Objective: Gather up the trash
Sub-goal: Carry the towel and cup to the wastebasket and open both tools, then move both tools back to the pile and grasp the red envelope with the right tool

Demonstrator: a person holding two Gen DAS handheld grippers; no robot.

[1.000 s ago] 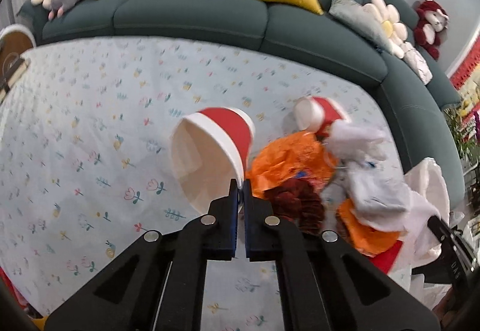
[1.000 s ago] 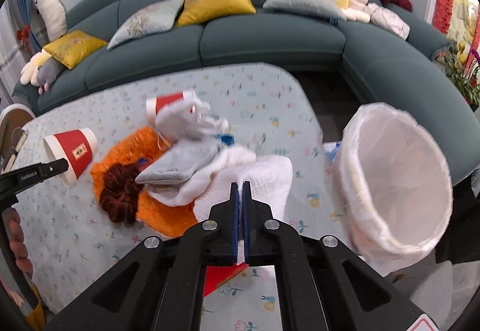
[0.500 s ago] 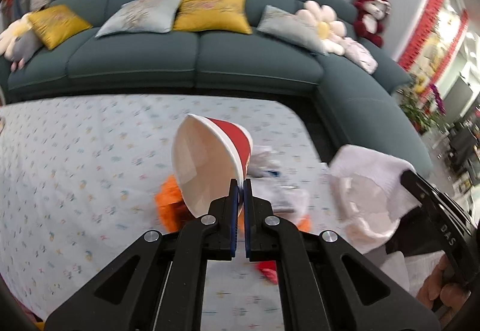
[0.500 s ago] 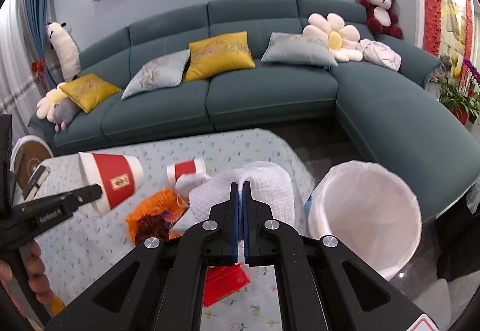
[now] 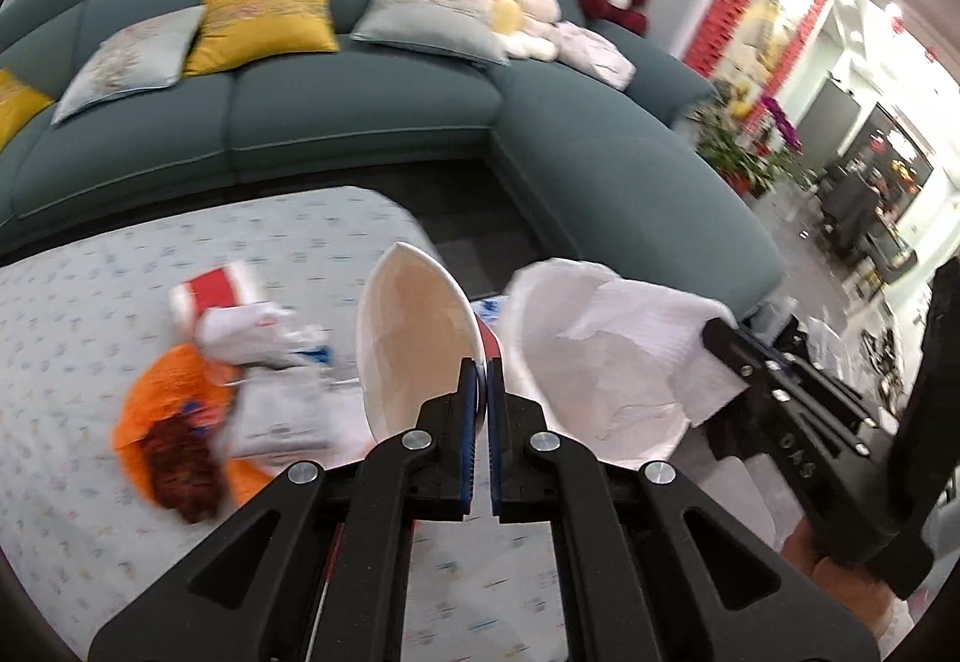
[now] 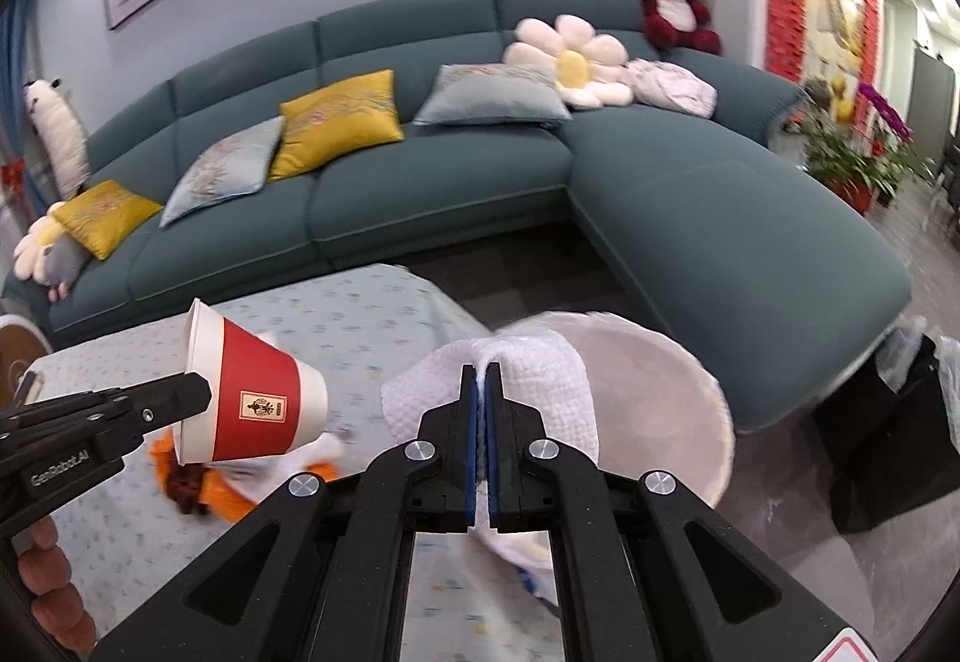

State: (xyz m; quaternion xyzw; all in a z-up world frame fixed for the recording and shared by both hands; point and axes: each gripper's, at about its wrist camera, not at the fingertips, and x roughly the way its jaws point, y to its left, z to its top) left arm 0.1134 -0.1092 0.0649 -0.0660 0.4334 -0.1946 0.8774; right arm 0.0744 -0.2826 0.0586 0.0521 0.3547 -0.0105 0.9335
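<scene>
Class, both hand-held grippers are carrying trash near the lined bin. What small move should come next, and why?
Probably carry the right hand-held gripper a little further over the bin before letting go: it is shut on the white tissue, which hangs at the bin's near rim. The left hand-held gripper, shut on the red paper cup, hangs beside the bin.

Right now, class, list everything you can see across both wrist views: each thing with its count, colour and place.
paper cup: 1, red and white, in the left gripper
white cloth: 1, in the right gripper
bin: 1, white liner, beside the table
second cup: 1, red and white, on the table
trash pile: orange, white, dark red, on the table
table: 1, floral cloth
sofa: 1, teal
red teddy: 1, on the sofa
left gripper: shut
right gripper: shut
</scene>
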